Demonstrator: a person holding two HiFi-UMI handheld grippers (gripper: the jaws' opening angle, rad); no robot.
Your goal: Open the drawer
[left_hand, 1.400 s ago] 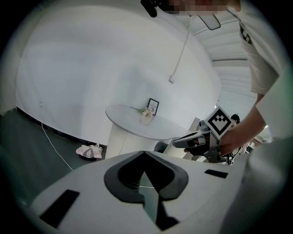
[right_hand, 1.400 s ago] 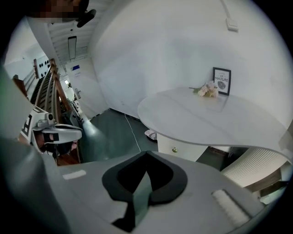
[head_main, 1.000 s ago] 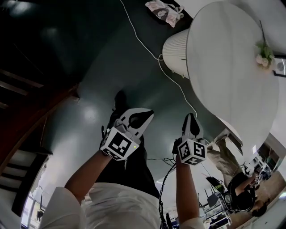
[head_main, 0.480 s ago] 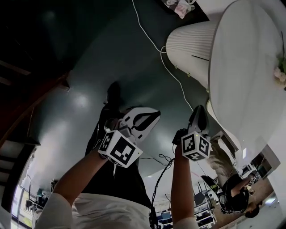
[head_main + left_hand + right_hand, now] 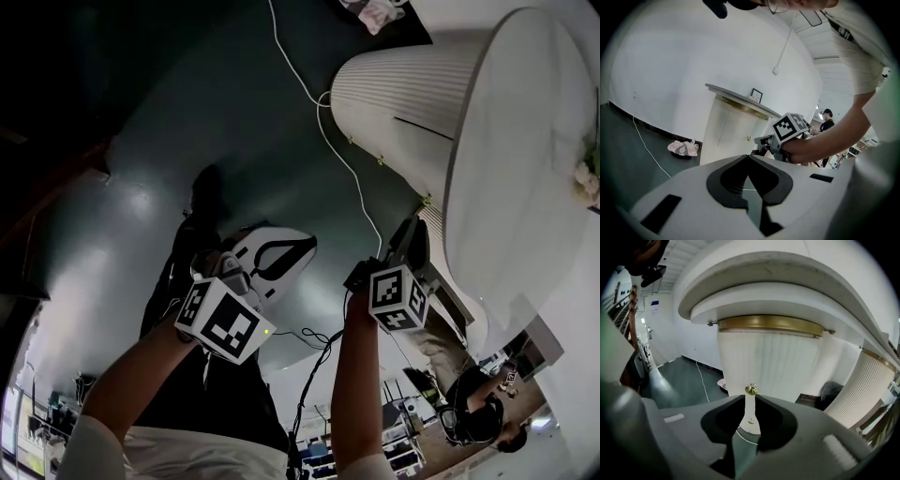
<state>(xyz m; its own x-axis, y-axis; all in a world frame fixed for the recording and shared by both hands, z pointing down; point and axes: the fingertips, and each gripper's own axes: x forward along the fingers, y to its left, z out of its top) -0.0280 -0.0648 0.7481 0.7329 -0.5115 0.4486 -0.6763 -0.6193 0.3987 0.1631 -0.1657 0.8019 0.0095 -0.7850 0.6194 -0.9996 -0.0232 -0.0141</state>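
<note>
Your left gripper (image 5: 748, 158) is pressed together and holds nothing. Your right gripper (image 5: 750, 398) is opening its jaws, with nothing between them. Just beyond its tips, in line with the gap, stands the brass knob (image 5: 751, 389) on the ribbed white cabinet (image 5: 778, 362).

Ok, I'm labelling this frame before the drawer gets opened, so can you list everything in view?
cabinet: one, white, ribbed front, curved top, at the right.
knobs: several, brass, on the cabinet front; one straight ahead of the right gripper.
floor: dark green.
cable: one, white, across the floor.
cloth bundle: one, pinkish, on the floor beside the cabinet.
picture frame: one, dark, on the cabinet top.
other person: one, dark cap, background.
left gripper: one, white, jaws together, empty.
right gripper: one, grey, jaws opening, nothing between them.
</note>
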